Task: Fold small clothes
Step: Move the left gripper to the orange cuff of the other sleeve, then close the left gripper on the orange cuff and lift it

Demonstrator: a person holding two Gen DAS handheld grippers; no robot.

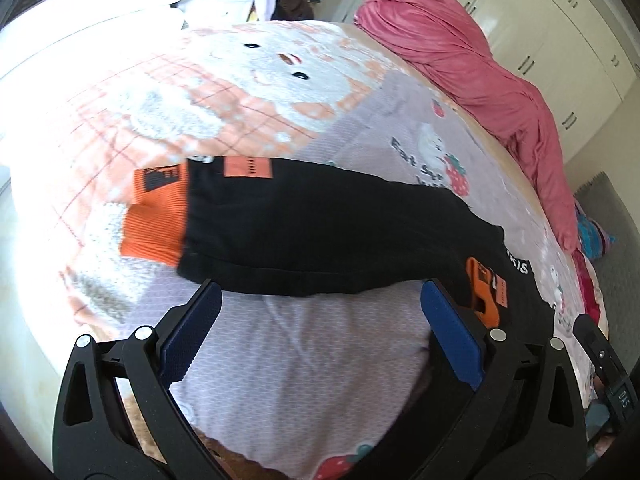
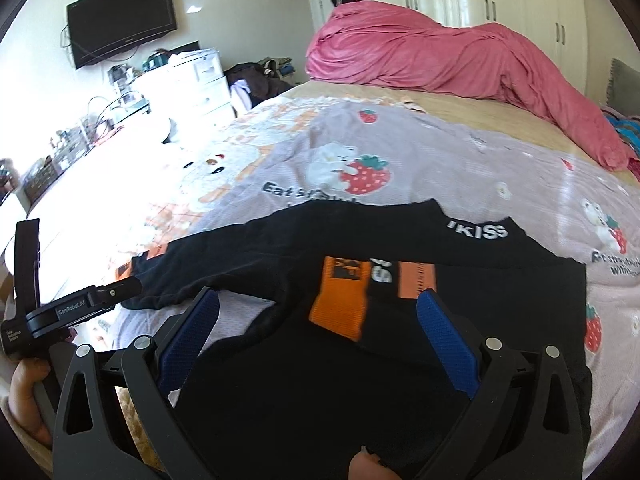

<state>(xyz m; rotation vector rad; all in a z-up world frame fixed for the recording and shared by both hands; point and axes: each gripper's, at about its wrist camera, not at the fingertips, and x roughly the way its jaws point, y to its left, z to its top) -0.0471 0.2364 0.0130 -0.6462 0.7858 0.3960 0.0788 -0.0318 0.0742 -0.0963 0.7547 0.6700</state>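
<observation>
A small black top with orange cuffs lies flat on the bed. Its left sleeve [image 1: 320,232] stretches sideways, ending in an orange cuff [image 1: 156,220]. My left gripper [image 1: 320,292] hovers open just short of that sleeve's near edge, holding nothing. In the right wrist view the black body [image 2: 320,380] fills the foreground, and the other sleeve is folded across it with its orange cuff [image 2: 340,304] on top. My right gripper [image 2: 318,300] stands open over that folded cuff. The left gripper's handle [image 2: 60,312] shows at the far left, held by a hand.
The bed carries a lilac sheet [image 2: 460,160] printed with bears and strawberries. A bunched pink blanket [image 2: 440,56] lies along the far side. White wardrobes [image 1: 560,40], a wall TV [image 2: 120,24] and cluttered white furniture [image 2: 188,80] stand beyond the bed.
</observation>
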